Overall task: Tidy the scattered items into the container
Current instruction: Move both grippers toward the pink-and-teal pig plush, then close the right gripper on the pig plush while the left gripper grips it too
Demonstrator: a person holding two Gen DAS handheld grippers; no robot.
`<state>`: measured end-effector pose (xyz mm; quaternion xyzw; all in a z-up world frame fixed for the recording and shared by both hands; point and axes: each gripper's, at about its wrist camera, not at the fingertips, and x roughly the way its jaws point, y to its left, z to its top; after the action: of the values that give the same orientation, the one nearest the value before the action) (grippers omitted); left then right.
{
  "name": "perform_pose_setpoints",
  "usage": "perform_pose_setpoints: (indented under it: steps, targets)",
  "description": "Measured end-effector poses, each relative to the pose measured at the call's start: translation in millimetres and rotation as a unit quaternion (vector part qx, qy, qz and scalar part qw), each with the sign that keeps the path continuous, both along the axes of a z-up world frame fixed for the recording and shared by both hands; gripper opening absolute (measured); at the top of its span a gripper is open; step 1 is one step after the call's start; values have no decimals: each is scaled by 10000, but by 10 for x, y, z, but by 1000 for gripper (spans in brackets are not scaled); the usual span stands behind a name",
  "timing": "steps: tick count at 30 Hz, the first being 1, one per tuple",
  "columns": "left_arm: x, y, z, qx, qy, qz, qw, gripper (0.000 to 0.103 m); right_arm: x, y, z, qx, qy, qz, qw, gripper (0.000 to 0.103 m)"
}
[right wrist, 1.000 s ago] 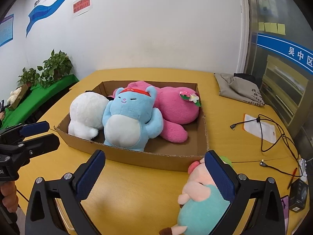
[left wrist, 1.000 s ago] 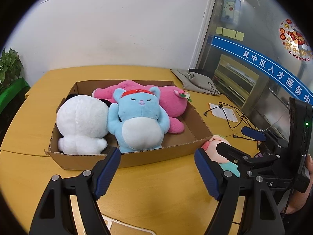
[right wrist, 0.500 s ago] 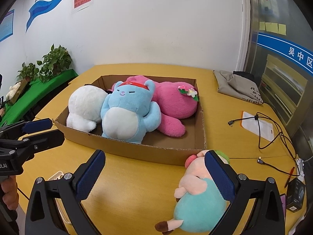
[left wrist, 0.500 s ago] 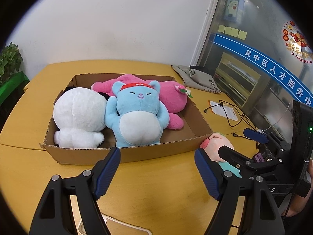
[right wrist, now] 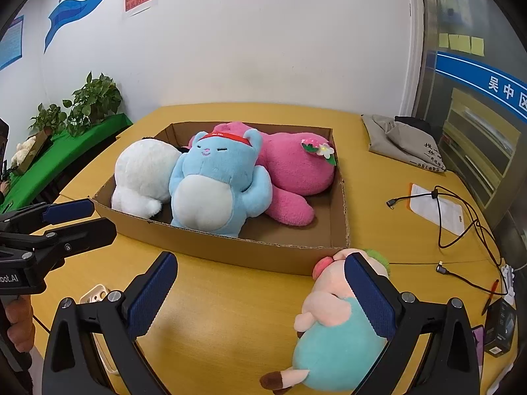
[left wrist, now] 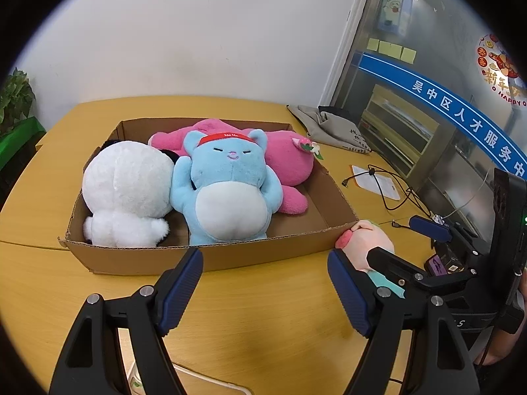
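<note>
Three plush toys are already lying in the cardboard box (right wrist: 227, 253): a white one (right wrist: 145, 177) at its left end, a blue one (right wrist: 214, 187) in the middle and a pink one (right wrist: 296, 168) along the back and right. One toy is left outside, a pig (right wrist: 332, 322) in a teal outfit, lying on the table (right wrist: 237, 312) just beside the box's near right corner. So the step in hand looks like fetching this last toy. The right gripper (right wrist: 260, 293) is hovering over the table in front of the box with its jaws standing wide and empty; the pig is sitting by its right finger, partly behind it, not between the two. The left gripper (left wrist: 263, 286) is also hanging in front of the box, jaws apart and holding nothing. The next move probably calls for shifting the right gripper toward the pig until both fingers are straddling its body, closing on it, then lifting it over the box wall into the bare space at the right end.
</note>
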<state>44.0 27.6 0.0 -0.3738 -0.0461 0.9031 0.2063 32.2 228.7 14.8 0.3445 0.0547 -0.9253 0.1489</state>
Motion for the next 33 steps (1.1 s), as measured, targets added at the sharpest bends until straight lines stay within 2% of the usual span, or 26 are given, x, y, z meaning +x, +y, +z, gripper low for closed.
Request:
perform_pose_setpoints:
  steps: [6,10,12,15,17,19,20,21,22,23,26,29,33]
  targets:
    - [-30,25,-42,-15,-60,-41,10000,78,21,229,71,-291,144,-97,9994,103]
    - [-44,22,-73,14,-93,-50,9999,78,-29,707,8,-423,101,-644,9970,103]
    - [-65,27,-102,53,-143,-43,9999,78,-97,982,-155,-484,-190,-953,9941,103]
    - [-108,64,-161,116,-249,-69,9996,78,-227,1259,-600,-334,-888,-1224,9879,103]
    - [-128,107,-197,139,-314,-125,9993,78,-277,1350,-879,-558,-1265,-1241,9826,103]
    - [-145,161,-231,149,-380,-201,9990,78,-301,1372,-1041,-1238,-1519,-902,9765,101]
    - [-153,184,-245,150,-405,-236,9988,78,-310,1338,-1090,-1429,-1611,-693,9741,101]
    - [-167,213,-258,160,-431,-283,9985,78,-310,1280,-1109,-1462,-1623,-529,9744,96]
    - [-179,239,-269,180,-454,-330,9983,78,-301,1208,-1108,-1481,-1607,-354,9752,85]
    - [-194,272,-284,211,-489,-398,9978,78,-280,1128,-1095,-1504,-1588,-154,9757,80]
    - [-256,403,-349,390,-626,-721,9947,78,-208,977,-1074,-1223,-1430,29,9821,77]
    - [-366,595,-440,589,-761,-1099,9893,78,-138,1011,-1100,-1391,-1442,177,9796,76]
    - [-522,976,-632,703,-1008,-1701,9777,78,82,1010,-1120,-1586,-1521,667,9733,74]
